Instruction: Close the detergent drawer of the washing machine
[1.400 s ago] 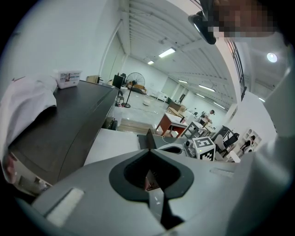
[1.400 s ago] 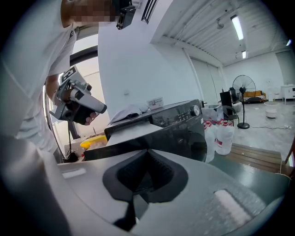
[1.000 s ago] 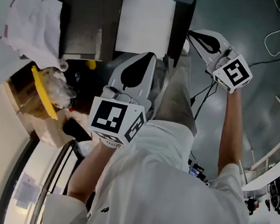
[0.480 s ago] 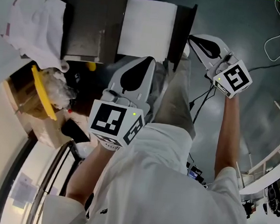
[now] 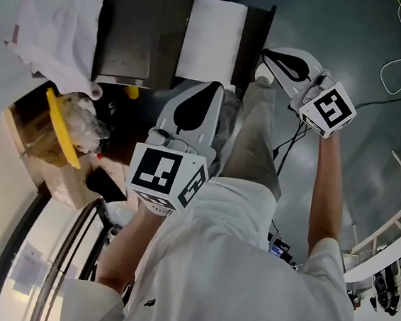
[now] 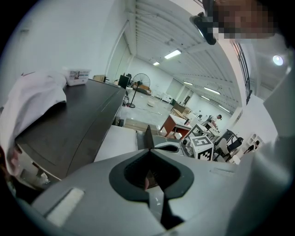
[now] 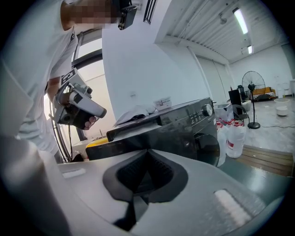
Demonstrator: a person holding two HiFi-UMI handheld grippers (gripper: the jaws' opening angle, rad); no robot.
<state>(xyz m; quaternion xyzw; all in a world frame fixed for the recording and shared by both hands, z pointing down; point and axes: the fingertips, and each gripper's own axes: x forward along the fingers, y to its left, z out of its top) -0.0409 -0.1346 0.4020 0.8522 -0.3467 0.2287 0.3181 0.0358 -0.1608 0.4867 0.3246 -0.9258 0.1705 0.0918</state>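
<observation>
My pale grey left gripper (image 5: 214, 86) and right gripper (image 5: 266, 53) carry black-and-white square-patterned cubes (image 5: 164, 177); crumpled white cloth (image 5: 54, 23) on the glossy black washing machine (image 5: 132, 35).

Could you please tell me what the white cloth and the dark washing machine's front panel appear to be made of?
The crumpled white cloth looks like soft matte fabric: it folds and drapes. The dark washing machine's front panel looks glossy, plastic or coated metal: it shows reflections.
</observation>
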